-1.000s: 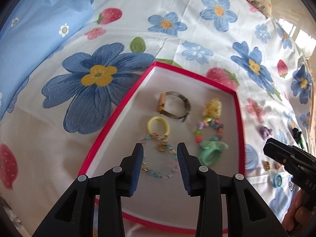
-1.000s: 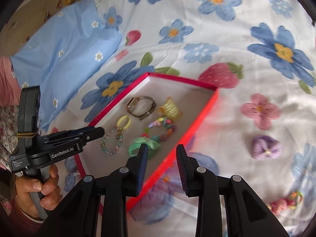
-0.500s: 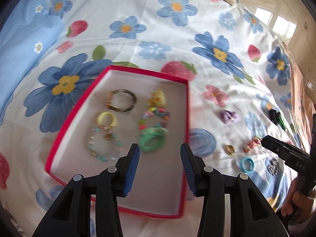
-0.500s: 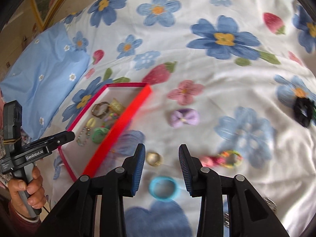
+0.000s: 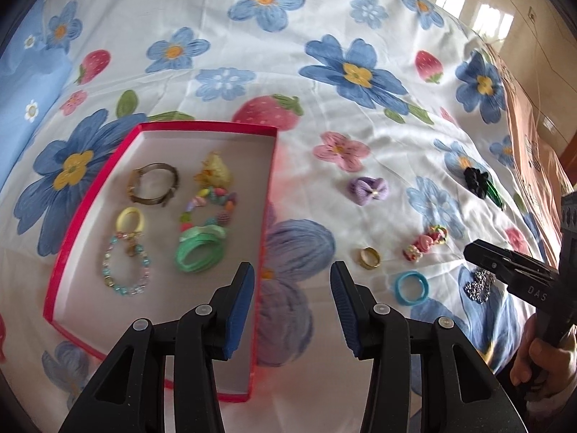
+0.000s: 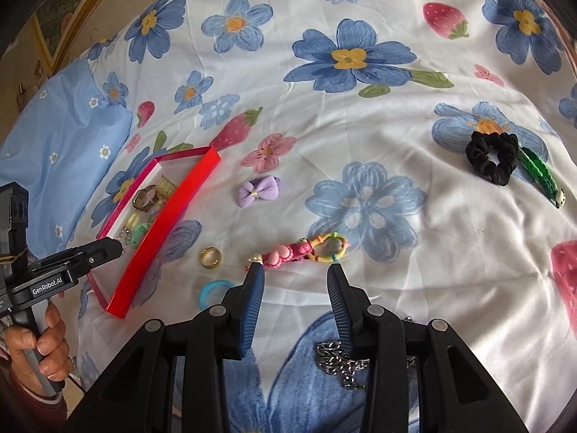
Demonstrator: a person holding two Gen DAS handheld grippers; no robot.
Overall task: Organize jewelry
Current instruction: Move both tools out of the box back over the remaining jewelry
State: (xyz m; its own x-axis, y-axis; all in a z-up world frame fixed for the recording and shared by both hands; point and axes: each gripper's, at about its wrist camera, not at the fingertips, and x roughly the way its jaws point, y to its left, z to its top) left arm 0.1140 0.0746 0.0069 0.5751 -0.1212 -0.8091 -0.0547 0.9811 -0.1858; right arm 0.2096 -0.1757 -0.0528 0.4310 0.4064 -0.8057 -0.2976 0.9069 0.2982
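Note:
A red box (image 5: 90, 202) lies on the flowered sheet and holds a watch (image 5: 153, 184), several bracelets and a green band (image 5: 200, 250). My left gripper (image 5: 290, 301) is open and empty over the box's right rim. My right gripper (image 6: 294, 301) is open and empty just before a pink bead bracelet (image 6: 299, 250), above a silver chain (image 6: 340, 362). Loose on the sheet are a gold ring (image 6: 211, 258), a blue ring (image 6: 212, 294), a purple bow (image 6: 256, 191) and a black scrunchie (image 6: 492, 157) with a green clip (image 6: 541, 175).
A light blue pillow (image 6: 54, 144) lies at the far left behind the box (image 6: 166, 223). The bed's right edge and a brown board (image 5: 533, 137) show in the left wrist view. The right gripper (image 5: 505, 263) enters that view from the right.
Both grippers have swung right, away from the box's inside. The right one has moved from over the box to the loose pieces, and now stands before the pink bracelet.

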